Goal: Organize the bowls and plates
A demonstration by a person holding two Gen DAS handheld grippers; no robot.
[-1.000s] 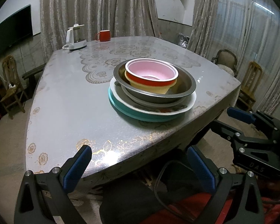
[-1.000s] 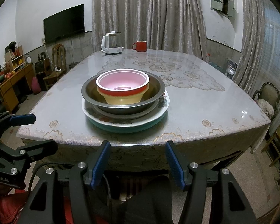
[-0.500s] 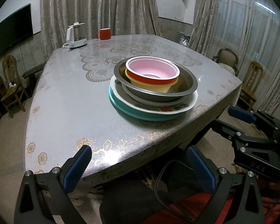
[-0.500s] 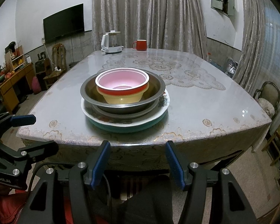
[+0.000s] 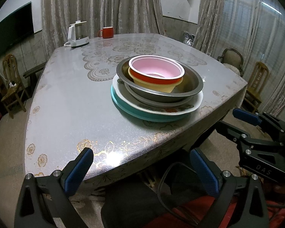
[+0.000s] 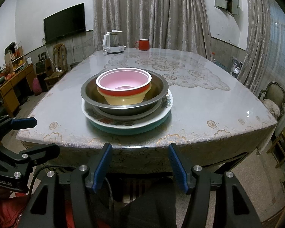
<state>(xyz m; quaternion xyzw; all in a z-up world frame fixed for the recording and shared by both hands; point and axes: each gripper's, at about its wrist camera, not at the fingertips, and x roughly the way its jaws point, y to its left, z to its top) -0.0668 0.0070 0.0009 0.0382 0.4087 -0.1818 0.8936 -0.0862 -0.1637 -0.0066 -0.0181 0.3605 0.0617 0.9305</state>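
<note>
Everything's nested in 1 stack already, grippers parked w/ nothing in them

L to R: left gripper [image 5: 140,168] jaws wide apart, empty, hanging off the table [image 6: 209,104] edge; stack near the front edge = teal plate [image 6: 127,130], floral white plate [image 6: 96,117], 2 steel bowls [image 6: 123,95], yellow bowl [image 6: 123,99], red bowl w/ pink inside [image 6: 123,84], so 2 plates + 4 bowls; right gripper [image 6: 140,166] about half open, empty. Looks done imo, nothing loose left, tho kettle [image 6: 113,41] + red mug [image 6: 142,44] sit at the far end.
</note>
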